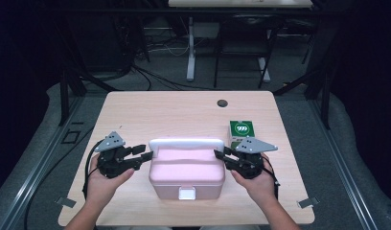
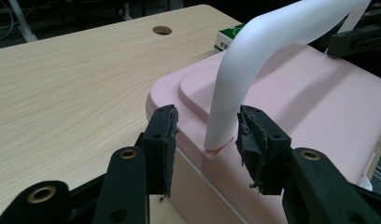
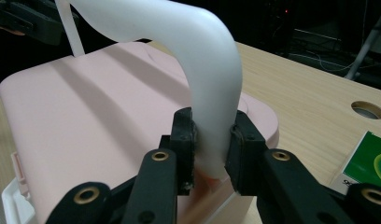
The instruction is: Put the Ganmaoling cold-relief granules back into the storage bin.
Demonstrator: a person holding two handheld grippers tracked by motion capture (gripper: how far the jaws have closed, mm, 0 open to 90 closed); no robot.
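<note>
High view places the pink box [image 1: 186, 172] at lower centre of the table [image 1: 150, 110], its white handle [image 1: 186, 143] raised along the far edge, a gripper at each end. Left gripper view shows the left gripper [image 2: 207, 135] with jaws apart on either side of the handle's foot, clear of it. Right gripper view shows the right gripper [image 3: 212, 137] clamped on the other foot (pads pressed to the white plastic). A green carton [image 1: 241, 131] sits just behind the right gripper, right of centre.

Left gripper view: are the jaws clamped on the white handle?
No, the left gripper stands open, with gaps beside the white handle.
</note>
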